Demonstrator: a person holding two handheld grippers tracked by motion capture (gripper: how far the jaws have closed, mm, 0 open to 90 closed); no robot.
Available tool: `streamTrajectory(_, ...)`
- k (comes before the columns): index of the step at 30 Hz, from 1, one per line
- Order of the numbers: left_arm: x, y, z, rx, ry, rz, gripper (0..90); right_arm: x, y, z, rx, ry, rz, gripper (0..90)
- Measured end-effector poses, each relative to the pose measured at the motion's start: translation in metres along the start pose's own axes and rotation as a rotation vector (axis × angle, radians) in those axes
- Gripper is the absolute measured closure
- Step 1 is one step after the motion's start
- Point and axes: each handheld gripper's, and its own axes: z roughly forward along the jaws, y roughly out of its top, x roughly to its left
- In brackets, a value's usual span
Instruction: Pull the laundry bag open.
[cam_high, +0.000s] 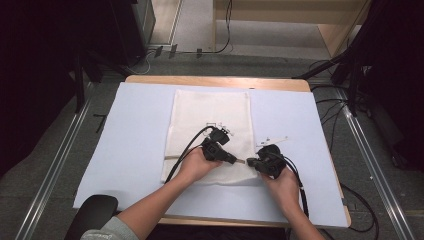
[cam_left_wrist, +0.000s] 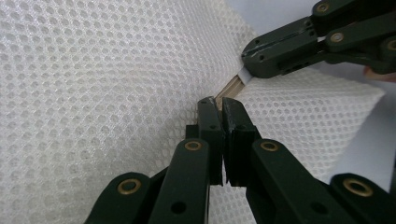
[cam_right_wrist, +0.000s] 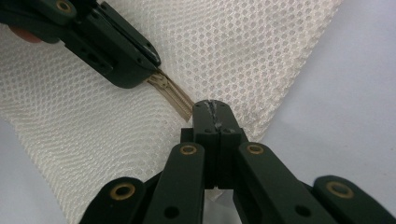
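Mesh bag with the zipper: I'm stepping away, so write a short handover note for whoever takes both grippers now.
Left gripper: jaws shut on the zipper.
Right gripper: jaws shut on the same zipper strip, at the mesh bag's near right corner.
Bag lies flat on the blue mat; both grippers meet tip to tip at its near edge.
Done: both ends gripped.
Left: likely slide the zipper along; how far it is open I cannot tell.
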Motion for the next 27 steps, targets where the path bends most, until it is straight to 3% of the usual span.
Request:
streamTrajectory(6, 0.003, -0.003, -0.002, -0.001, -0.016, -0.010, 89.2, -0.001, -0.001, 0.000, -0.006, 0.004, -0.004, 90.0)
streamTrajectory(12, -0.001, -0.005, -0.004, 0.006, 0.020, 0.024, 89.3, 0.000, -0.001, 0.000, -0.005, 0.000, 0.000, 90.0)
streamTrajectory(18, 0.001, -0.009, -0.009, 0.005, 0.021, 0.005, 89.4, -0.001, -0.001, 0.000, -0.009, 0.004, 0.003, 90.0)
streamTrajectory(19, 0.002, -0.010, -0.010, 0.004, 0.036, 0.024, 89.4, -0.001, -0.001, 0.000, -0.008, 0.002, 0.001, 90.0)
streamTrajectory(22, 0.008, -0.012, -0.016, -0.004, 0.013, -0.008, 89.4, -0.001, -0.001, -0.001, -0.010, 0.001, 0.002, 90.0)
streamTrajectory(25, 0.011, -0.016, -0.021, 0.009, 0.032, 0.001, 89.4, -0.001, -0.001, 0.000, -0.012, 0.001, -0.003, 90.0)
streamTrajectory(27, 0.014, -0.019, -0.026, -0.010, 0.033, -0.010, 89.4, -0.002, -0.002, -0.001, -0.013, 0.002, -0.011, 90.0)
